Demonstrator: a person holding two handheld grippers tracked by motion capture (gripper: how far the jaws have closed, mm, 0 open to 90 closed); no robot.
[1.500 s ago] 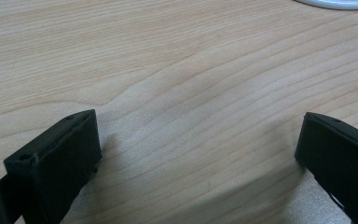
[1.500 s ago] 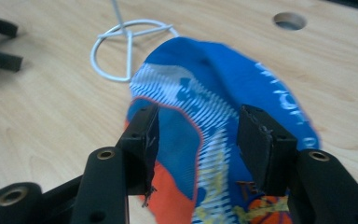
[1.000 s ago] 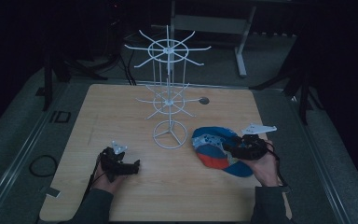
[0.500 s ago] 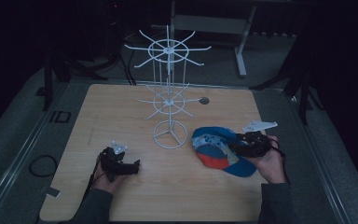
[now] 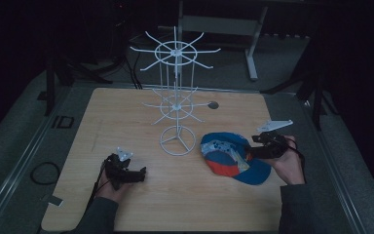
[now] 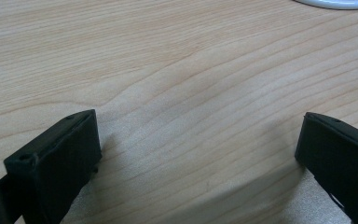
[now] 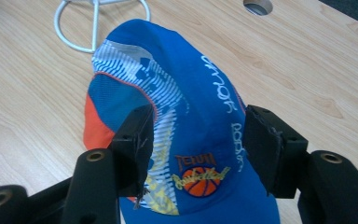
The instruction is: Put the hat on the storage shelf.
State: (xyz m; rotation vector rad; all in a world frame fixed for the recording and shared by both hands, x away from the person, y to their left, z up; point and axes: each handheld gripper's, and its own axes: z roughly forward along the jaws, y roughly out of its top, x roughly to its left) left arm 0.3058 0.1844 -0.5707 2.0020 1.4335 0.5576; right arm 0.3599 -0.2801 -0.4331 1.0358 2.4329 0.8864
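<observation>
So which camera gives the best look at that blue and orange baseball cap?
The right gripper view: the blue and orange fabric baseball cap sits close up between that tool's jaws, its basketball logo and lettering legible. The high view shows the cap small and dim on the wooden table. The left gripper view looks at bare tabletop instead.

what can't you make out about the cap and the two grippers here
- Cap brim: cut off by the bottom edge in the right gripper view.
- Right gripper: jaws flank the cap; whether the pads press it is unclear.
- Left gripper: its body is cut off by the bottom edge in the left gripper view; small and dim in the high view.
</observation>
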